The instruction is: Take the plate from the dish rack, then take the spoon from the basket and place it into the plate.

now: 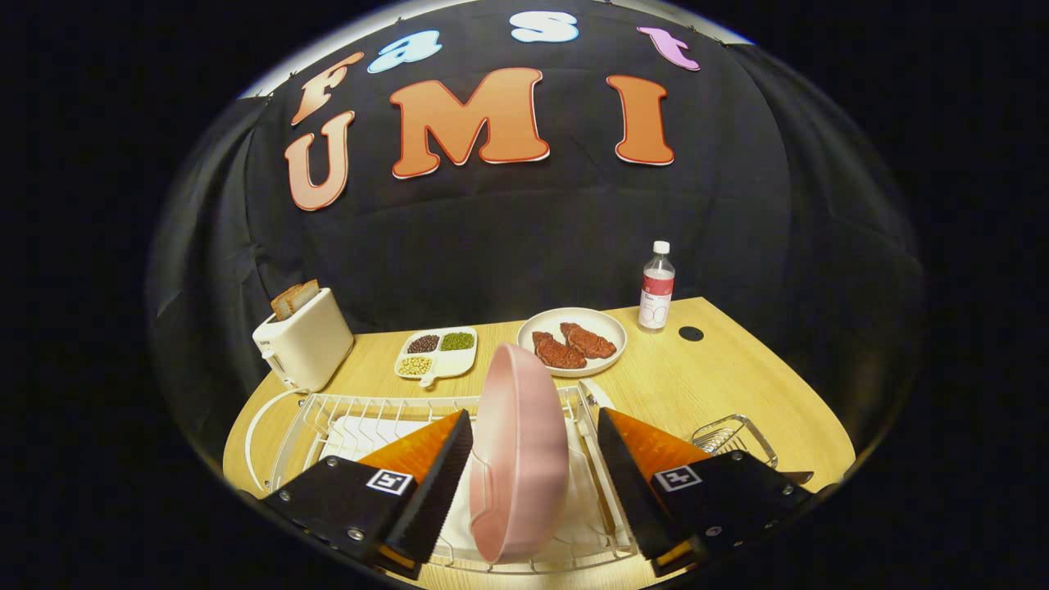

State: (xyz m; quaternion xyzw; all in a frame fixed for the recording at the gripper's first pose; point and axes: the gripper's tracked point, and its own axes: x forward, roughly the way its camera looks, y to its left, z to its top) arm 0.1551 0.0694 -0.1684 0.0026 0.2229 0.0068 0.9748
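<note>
A pink plate point(524, 459) stands on edge in the white wire dish rack point(361, 410). My gripper point(533, 414) is open, one finger on each side of the plate. The left finger lies close against the plate's rim, and a gap shows between the plate and the right finger. To the right of the rack, just beyond the right finger, sits a small wire basket point(737, 430). A thin metal handle point(799, 475) pokes out beside it, and the rest of it is hidden by the finger.
On the wooden table point(737, 377) beyond the rack are a white toaster point(303, 344) with bread, a divided dish of beans point(437, 352), a plate with two pieces of meat point(572, 340) and a water bottle point(656, 287).
</note>
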